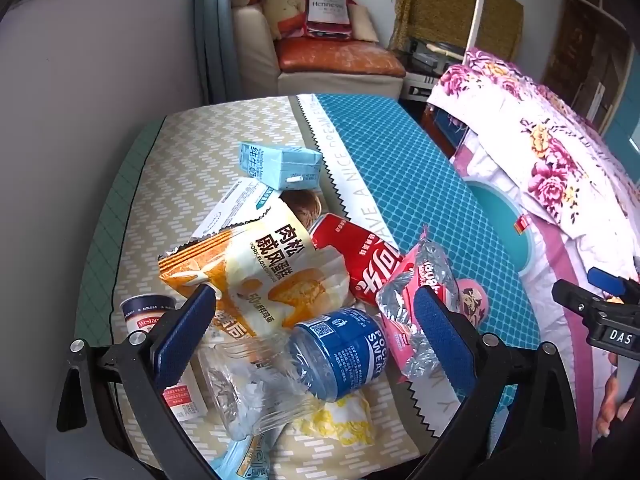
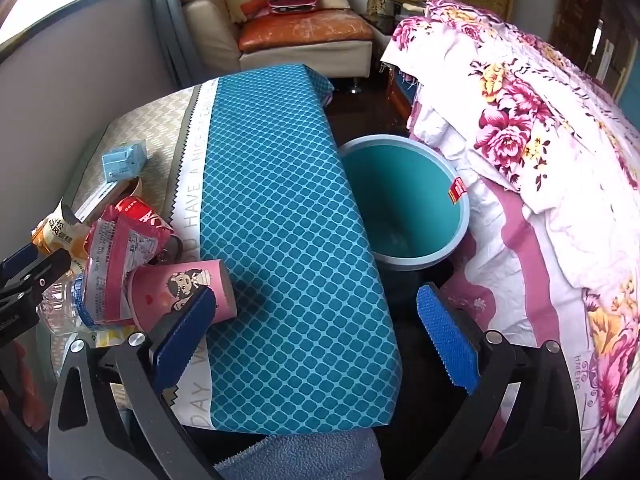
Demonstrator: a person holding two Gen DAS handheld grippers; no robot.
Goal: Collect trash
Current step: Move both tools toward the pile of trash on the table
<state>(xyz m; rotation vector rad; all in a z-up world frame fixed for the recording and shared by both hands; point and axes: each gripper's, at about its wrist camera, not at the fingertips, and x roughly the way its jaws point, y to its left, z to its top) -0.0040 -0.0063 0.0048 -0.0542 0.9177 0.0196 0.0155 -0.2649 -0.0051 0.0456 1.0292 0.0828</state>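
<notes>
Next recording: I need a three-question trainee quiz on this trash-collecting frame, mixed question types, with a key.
1. True or false: the teal bin stands on the floor between the table and the floral bedding.
2. Multiple choice: between the open jaws of the left gripper lies mostly A) the red can, B) the clear plastic bottle with the blue label, C) the light blue milk carton.
3. Fill in: the pink paper cup lies on its ____.

Key: 1 true; 2 B; 3 side.
</notes>
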